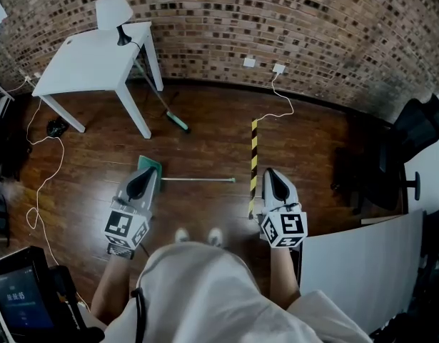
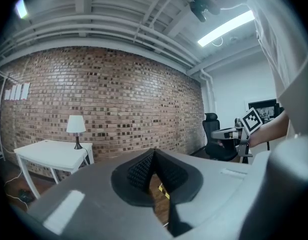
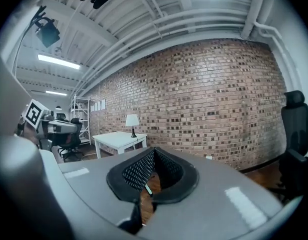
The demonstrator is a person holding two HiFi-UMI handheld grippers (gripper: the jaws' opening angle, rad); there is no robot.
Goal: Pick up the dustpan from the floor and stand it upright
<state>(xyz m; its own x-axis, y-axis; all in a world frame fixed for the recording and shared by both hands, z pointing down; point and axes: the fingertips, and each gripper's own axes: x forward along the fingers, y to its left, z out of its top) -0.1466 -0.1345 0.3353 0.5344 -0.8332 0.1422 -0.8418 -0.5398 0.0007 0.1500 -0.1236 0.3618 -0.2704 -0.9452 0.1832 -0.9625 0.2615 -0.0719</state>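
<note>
The dustpan [image 1: 152,166] lies flat on the wooden floor, its green pan toward the left and its long thin handle [image 1: 199,180] stretching to the right. My left gripper [image 1: 143,174] hovers over the near edge of the pan and hides part of it. In its own view its dark ribbed pads [image 2: 141,170] meet at the tips with nothing between them. My right gripper [image 1: 270,173] is held to the right of the handle's end, over a striped tape line. Its pads [image 3: 138,170] are also closed together and empty.
A white table [image 1: 91,61] with a lamp [image 1: 113,10] stands at the back left, and a green-headed broom [image 1: 178,122] leans by it. Yellow-black tape [image 1: 253,159] runs along the floor. Cables [image 1: 41,184] trail at the left. A black office chair [image 1: 413,131] and a white panel [image 1: 362,263] are at the right.
</note>
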